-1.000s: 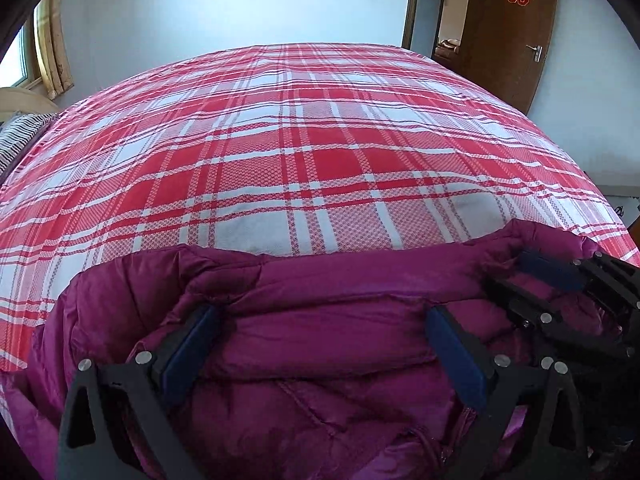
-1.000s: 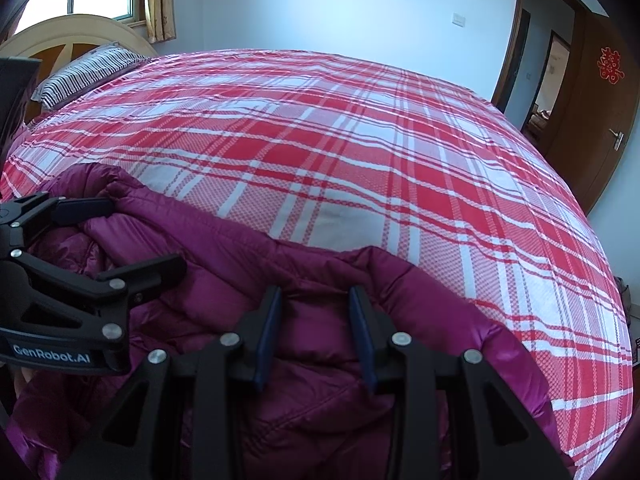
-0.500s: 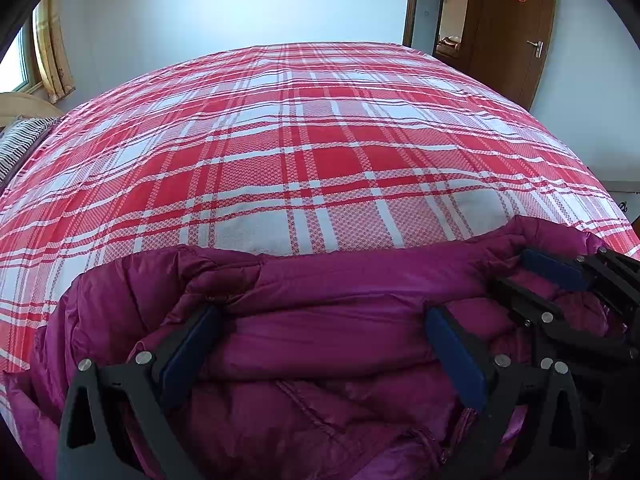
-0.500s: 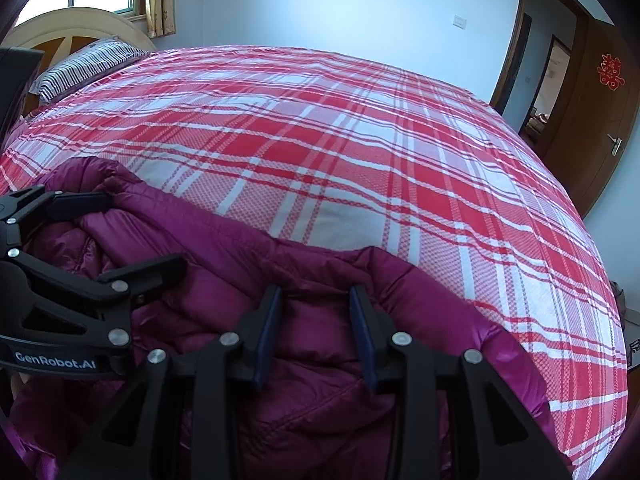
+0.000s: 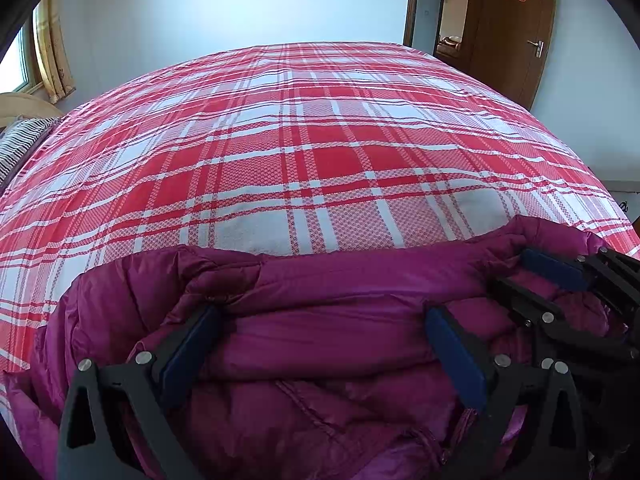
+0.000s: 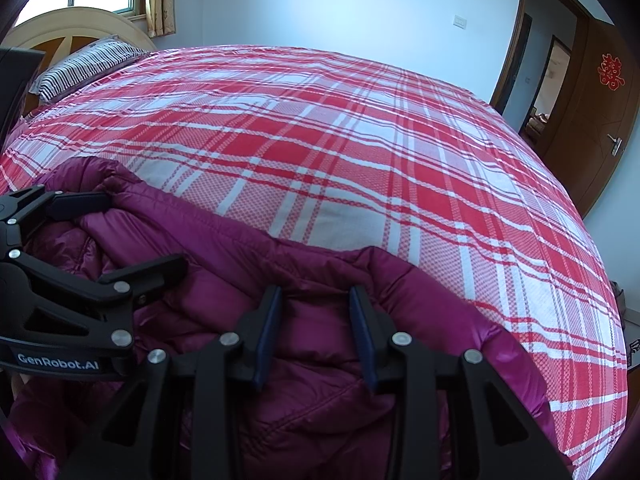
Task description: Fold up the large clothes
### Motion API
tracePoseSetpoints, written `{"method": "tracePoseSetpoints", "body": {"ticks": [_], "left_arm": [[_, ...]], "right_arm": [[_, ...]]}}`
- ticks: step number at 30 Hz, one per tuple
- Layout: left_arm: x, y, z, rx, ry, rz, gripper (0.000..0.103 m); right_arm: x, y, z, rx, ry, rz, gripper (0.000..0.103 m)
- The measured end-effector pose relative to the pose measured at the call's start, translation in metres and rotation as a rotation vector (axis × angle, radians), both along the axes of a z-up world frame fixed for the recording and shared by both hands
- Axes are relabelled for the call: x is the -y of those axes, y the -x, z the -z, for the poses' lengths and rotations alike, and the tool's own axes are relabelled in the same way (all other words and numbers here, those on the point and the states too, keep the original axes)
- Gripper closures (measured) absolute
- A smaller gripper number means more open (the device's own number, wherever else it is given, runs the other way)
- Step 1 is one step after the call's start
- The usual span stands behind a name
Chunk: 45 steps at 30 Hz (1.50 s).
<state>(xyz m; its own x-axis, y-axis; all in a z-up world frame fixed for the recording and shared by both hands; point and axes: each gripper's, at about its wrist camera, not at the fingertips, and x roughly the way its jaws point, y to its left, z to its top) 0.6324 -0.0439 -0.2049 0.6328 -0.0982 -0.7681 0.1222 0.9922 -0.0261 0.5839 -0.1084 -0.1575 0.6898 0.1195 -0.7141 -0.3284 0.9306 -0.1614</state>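
A purple puffy down jacket lies bunched at the near edge of the bed; it also shows in the right wrist view. My left gripper is wide open, its two blue pads resting on the jacket with a broad fold between them. My right gripper has its jaws partly closed around a ridge of the jacket's padded fabric. The right gripper shows at the right edge of the left wrist view, and the left gripper shows at the left of the right wrist view.
The bed is covered by a red and white plaid sheet. A striped pillow and curved headboard stand at the far left. A brown door and doorway are at the far right. Walls are pale.
Both grippers and the jacket have shifted only slightly. The jaw openings look the same.
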Motion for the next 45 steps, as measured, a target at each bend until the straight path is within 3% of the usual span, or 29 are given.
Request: {"method": "tracePoseSetpoints", "body": {"ticks": [24,28,29,30,33,35,38,41,45], "left_arm": [[0.002,0.000,-0.001,0.001,-0.013,0.000,0.001],[0.002,0.010,-0.020,0.014,-0.047,0.021,0.001],[-0.002,0.024,-0.036,0.054,-0.046,0.034,0.001],[-0.006,0.035,-0.049,0.085,-0.041,0.038,0.001],[-0.033,0.091,-0.088,0.154,0.032,0.066,0.001],[-0.058,0.135,-0.101,0.174,0.034,0.062,0.001],[-0.104,0.226,-0.098,0.159,0.025,0.066,0.001],[-0.140,0.308,-0.076,0.113,0.018,0.056,0.001],[-0.170,0.388,-0.045,0.052,0.074,0.021,0.001]], "right_arm": [[0.001,-0.001,-0.001,-0.011,-0.014,0.002,0.065],[0.002,0.000,-0.004,-0.013,-0.017,-0.001,0.063],[0.002,0.002,-0.008,-0.014,-0.014,-0.010,0.055],[0.004,0.007,-0.015,-0.010,-0.008,-0.016,0.037],[0.029,0.038,-0.048,0.080,-0.085,0.011,0.021],[0.051,0.069,-0.068,0.094,-0.118,0.026,0.018],[0.083,0.122,-0.075,0.023,-0.142,0.038,0.018],[0.111,0.191,-0.064,-0.073,-0.170,0.049,0.018],[0.139,0.284,-0.040,-0.187,-0.223,0.089,0.018]]}}
